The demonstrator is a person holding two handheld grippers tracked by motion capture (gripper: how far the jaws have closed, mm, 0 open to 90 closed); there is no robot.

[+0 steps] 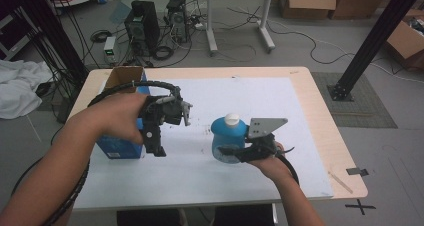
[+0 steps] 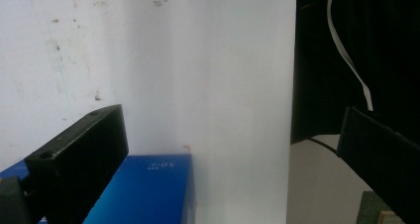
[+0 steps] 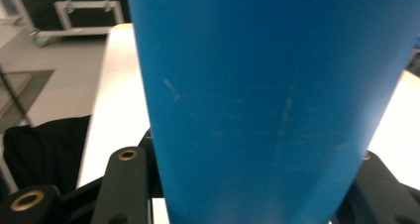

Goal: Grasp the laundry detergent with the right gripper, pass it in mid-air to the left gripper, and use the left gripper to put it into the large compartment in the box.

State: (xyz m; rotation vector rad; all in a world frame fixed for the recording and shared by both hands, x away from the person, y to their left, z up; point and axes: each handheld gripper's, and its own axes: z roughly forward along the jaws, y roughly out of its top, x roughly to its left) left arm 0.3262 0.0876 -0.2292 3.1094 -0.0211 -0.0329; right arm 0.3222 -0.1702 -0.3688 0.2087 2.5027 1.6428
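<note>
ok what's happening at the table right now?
A person works with a handheld gripper in each hand. The right gripper is shut on a blue bottle with a white cap, over the white mat. The left gripper hangs open, holding nothing, beside a blue box at the table's left.
</note>
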